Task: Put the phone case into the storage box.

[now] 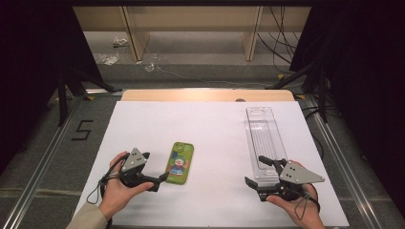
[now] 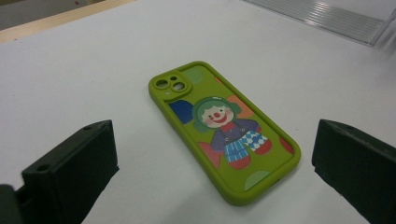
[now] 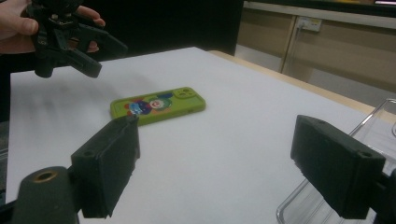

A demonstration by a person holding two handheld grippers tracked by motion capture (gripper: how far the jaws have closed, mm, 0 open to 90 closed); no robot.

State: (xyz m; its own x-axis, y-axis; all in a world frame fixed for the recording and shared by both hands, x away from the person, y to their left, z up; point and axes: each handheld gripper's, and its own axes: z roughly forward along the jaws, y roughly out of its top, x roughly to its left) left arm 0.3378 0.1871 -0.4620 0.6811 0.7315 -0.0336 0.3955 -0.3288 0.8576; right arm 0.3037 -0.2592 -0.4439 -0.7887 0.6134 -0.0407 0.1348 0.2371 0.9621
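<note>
Lying on the white sheet (image 1: 215,143), a green phone (image 1: 180,162) sits between 2 released tongs, left (image 1: 155,171) and right (image 1: 260,174).

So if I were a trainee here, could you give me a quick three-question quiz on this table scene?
1. True or false: the green phone case lies flat with its clown picture facing up.
2. Which gripper is nearest the clear plastic tray? A) left gripper B) right gripper
3. Is either gripper holding anything?

Key:
1. True.
2. B; the tray's near end lies by its open jaws.
3. No. Both stand open, with nothing between the jaws; the left one points at the phone case.
</note>
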